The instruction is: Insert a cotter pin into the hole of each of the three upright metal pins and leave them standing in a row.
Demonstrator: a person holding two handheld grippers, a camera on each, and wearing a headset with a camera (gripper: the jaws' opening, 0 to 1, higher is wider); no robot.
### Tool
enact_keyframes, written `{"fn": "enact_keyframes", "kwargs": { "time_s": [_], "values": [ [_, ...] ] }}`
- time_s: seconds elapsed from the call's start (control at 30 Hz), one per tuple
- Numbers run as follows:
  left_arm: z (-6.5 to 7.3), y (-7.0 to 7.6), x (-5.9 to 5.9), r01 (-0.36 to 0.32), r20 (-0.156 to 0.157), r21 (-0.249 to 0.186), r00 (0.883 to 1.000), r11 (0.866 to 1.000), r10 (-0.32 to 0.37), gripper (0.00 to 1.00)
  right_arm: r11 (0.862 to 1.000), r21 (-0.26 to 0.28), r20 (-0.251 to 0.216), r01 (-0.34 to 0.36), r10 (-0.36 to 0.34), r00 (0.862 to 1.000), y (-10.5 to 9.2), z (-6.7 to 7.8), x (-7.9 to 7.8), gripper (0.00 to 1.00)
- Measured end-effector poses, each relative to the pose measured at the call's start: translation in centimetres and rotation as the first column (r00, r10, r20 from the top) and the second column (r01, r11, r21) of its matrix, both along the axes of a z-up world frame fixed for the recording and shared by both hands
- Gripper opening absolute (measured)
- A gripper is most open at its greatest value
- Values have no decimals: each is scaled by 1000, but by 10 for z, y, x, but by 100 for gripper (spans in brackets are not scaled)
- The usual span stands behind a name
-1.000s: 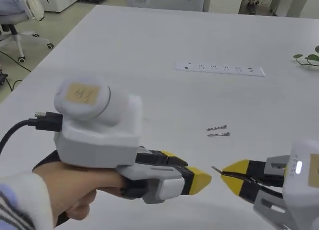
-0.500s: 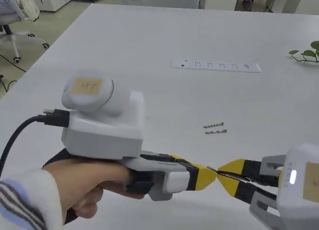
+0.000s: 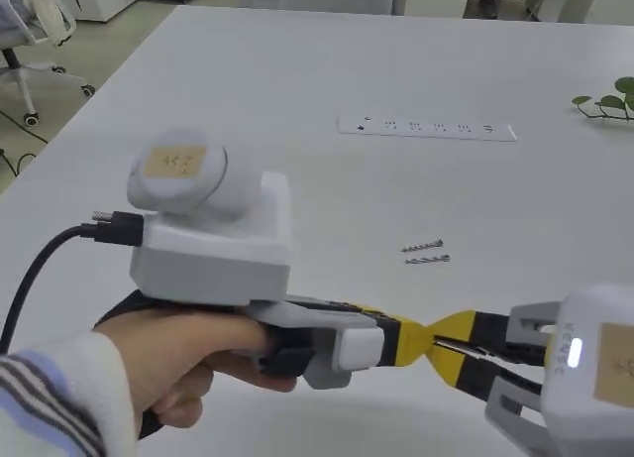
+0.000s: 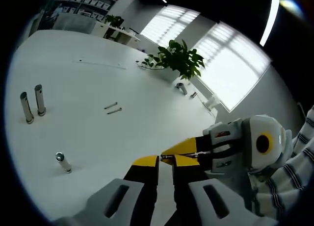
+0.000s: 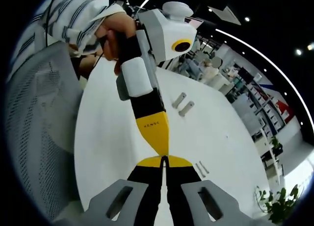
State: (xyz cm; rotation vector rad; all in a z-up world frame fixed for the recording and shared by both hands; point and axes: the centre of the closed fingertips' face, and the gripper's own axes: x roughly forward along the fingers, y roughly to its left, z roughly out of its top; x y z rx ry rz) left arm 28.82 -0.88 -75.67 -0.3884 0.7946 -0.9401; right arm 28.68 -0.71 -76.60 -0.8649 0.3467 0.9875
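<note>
Right hand-held gripper [image 5: 164,159] is clamping a cotter pin [image 3: 462,349], meeting the left hand-held gripper [image 4: 165,160], whose jaws are standing narrowly apart; two metal pins [image 4: 39,99] are standing upright on the bench [image 3: 297,90].

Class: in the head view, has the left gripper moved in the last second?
Yes. Against the two loose cotter pins on the table, the left gripper has shifted right; its tips now meet the right gripper, shut on a cotter pin.
</note>
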Motion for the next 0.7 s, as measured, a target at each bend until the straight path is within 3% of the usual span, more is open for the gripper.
{"fn": "enact_keyframes", "kwargs": {
  "time_s": [0.63,0.7],
  "values": [
    [1,6,5,-29,-7,-12,1000,1000,29,1,1000,-5,31,-24,24,999,2,4,3,2],
    [0,6,4,-21,7,-2,1000,1000,21,1,1000,-9,32,-29,29,999,2,4,3,2]
  ]
}}
